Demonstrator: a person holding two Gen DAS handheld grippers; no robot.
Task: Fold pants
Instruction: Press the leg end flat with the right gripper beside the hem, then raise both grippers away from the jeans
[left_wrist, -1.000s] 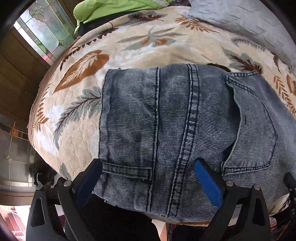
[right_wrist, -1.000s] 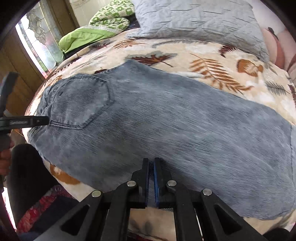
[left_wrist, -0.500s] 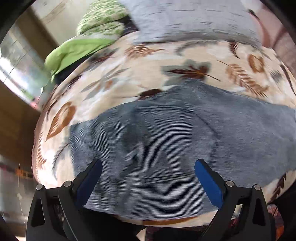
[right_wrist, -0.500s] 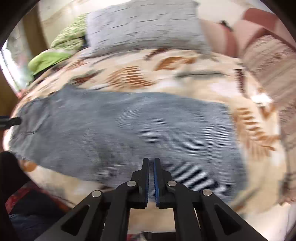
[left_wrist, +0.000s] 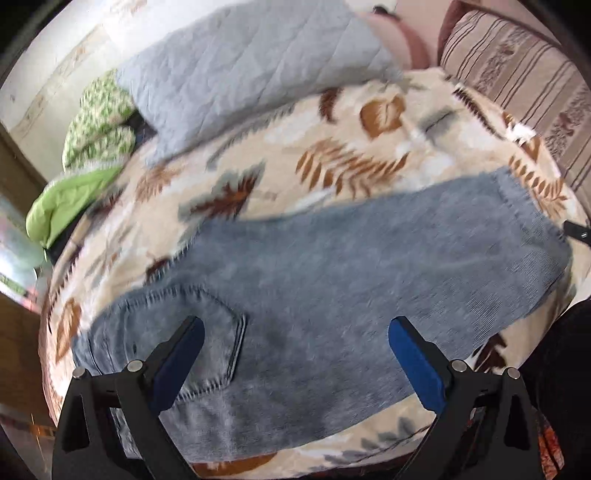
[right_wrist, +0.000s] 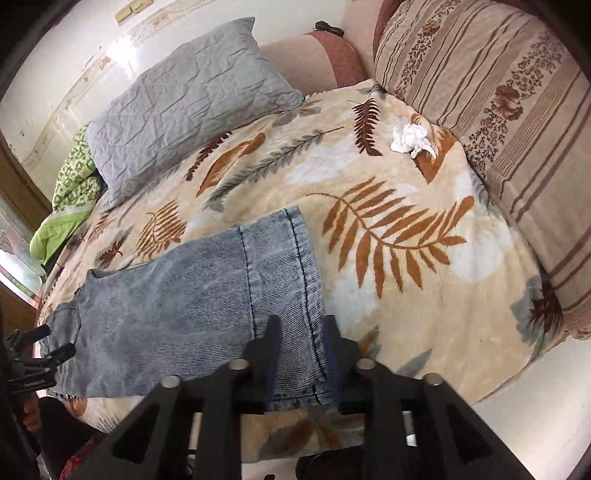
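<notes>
the faded blue-grey corduroy-ribbed pants (left_wrist: 332, 295) lie flat across the near edge of the bed's cream blanket with brown and grey leaf print (right_wrist: 406, 206), filling the lower middle of the left wrist view, back pocket at lower left and leg hem toward the right edge. in the right wrist view the same pants (right_wrist: 192, 310) run from the left edge to the lower centre, the stitched hem nearest the camera.

the left claw (left_wrist: 295, 354) hangs over the pocket area with its blue pads spread wide and nothing between them. the right claw (right_wrist: 301, 354) sits at the hem; its jaws are opening, with the hem edge showing in the gap and the pads not pressing it.

a grey quilted pillow (right_wrist: 184, 107) lies in the upper left, a crumpled white tissue (right_wrist: 410, 138) in the upper right beside a striped floral cushion (right_wrist: 498, 110).
</notes>
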